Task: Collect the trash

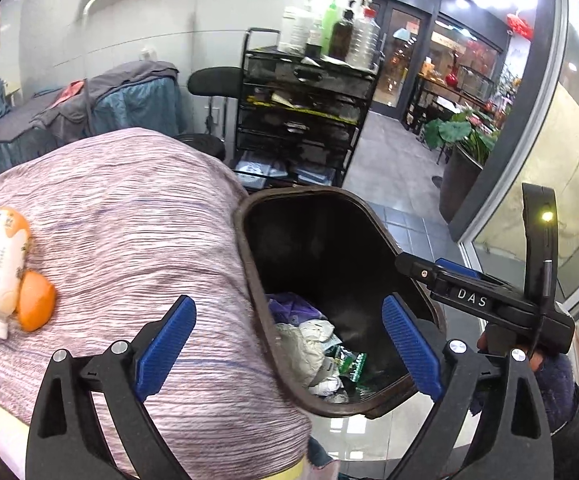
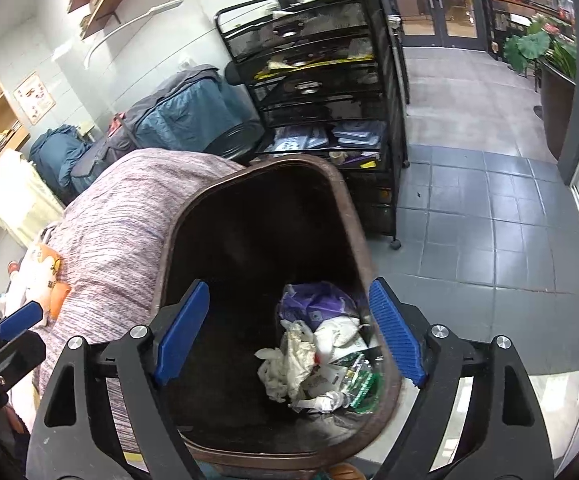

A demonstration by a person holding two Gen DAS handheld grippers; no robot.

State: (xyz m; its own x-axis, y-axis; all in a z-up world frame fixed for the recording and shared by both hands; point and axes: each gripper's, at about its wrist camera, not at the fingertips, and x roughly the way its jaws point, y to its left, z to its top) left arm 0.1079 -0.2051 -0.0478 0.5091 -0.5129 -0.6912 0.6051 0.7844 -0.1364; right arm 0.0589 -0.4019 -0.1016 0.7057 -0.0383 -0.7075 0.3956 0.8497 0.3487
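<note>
A dark brown trash bin [image 1: 245, 240] [image 2: 353, 216] stands beside a bed and holds crumpled white paper [image 2: 293, 364], a purple bag [image 2: 317, 300] and green wrappers [image 2: 363, 388]. My left gripper [image 1: 289, 344] is open and empty, its jaws straddling the bin's near rim. My right gripper [image 2: 289, 332] is open and empty right above the bin's mouth; it also shows in the left wrist view [image 1: 489, 300]. A white and orange tube [image 1: 3, 260] and an orange object [image 1: 35, 300] lie on the bed's striped purple cover [image 1: 129, 220].
A black mesh drawer cart [image 1: 305, 112] [image 2: 329, 80] with bottles on top stands behind the bin. Blue and grey bedding [image 2: 161, 120] is piled by the wall. Grey tiled floor [image 2: 489, 220] runs right to a glass door and a potted plant [image 1: 461, 136].
</note>
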